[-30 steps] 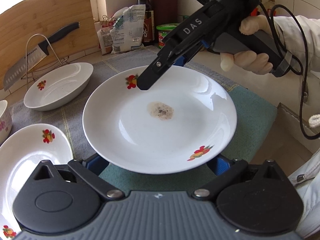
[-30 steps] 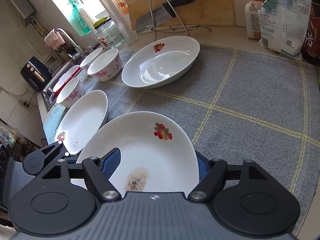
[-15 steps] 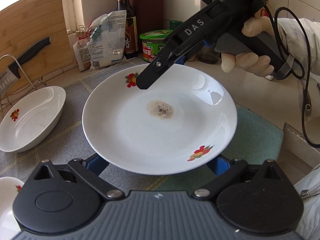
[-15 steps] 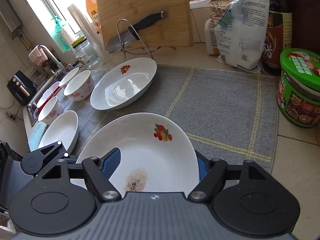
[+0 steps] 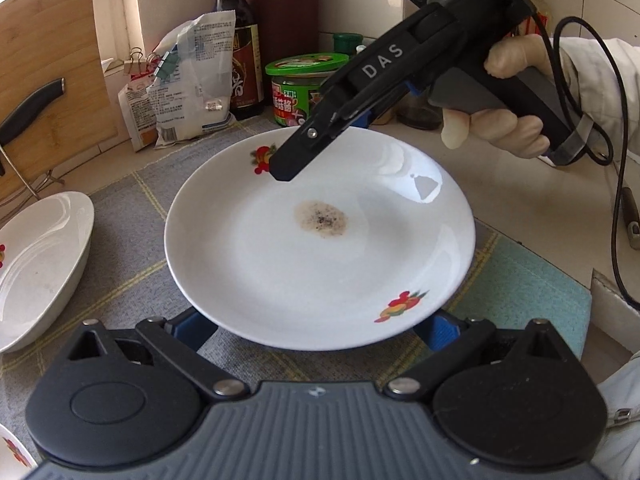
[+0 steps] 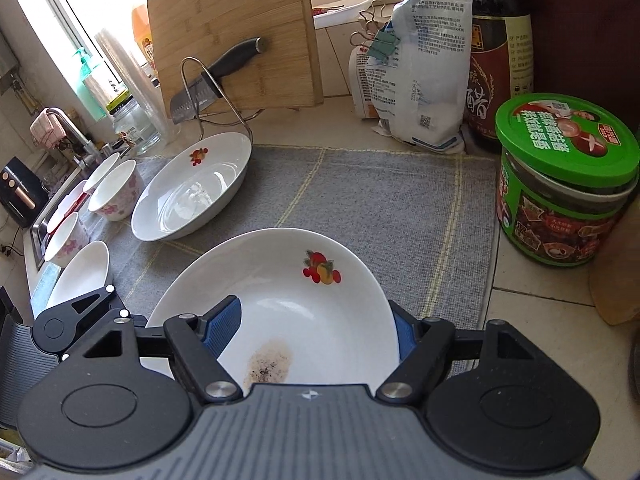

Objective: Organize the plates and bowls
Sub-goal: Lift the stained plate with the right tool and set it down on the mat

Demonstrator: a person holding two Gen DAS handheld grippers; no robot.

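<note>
A white plate [image 5: 320, 260] with fruit motifs and a brown stain in its middle hangs over the grey mat [image 5: 120, 240], carried by both grippers. My left gripper [image 5: 316, 332] holds its near rim, a blue pad against each side and the tips hidden underneath. My right gripper [image 5: 304, 152], held by a gloved hand [image 5: 500, 132], clamps the far rim with one finger lying over the plate. In the right wrist view the plate [image 6: 300, 308] sits tilted between the right gripper's [image 6: 312, 332] pads [image 6: 222, 324], with the left gripper [image 6: 76, 316] at its left edge.
A deep oval dish [image 6: 192, 192], pink-flowered bowls [image 6: 116, 192] and a smaller plate [image 6: 80, 272] stand along the mat's left. A green-lidded jar [image 6: 564, 184], dark bottle [image 6: 496, 52] and clipped bags [image 6: 420, 72] line the back right. A knife rack [image 6: 216, 80] leans on a cutting board [image 6: 236, 32].
Both grippers carried the plate rightward along the counter. The oval dish and bowls slid left in both views; the green-lidded jar and bottle came closer. The grip on the plate looks unchanged.
</note>
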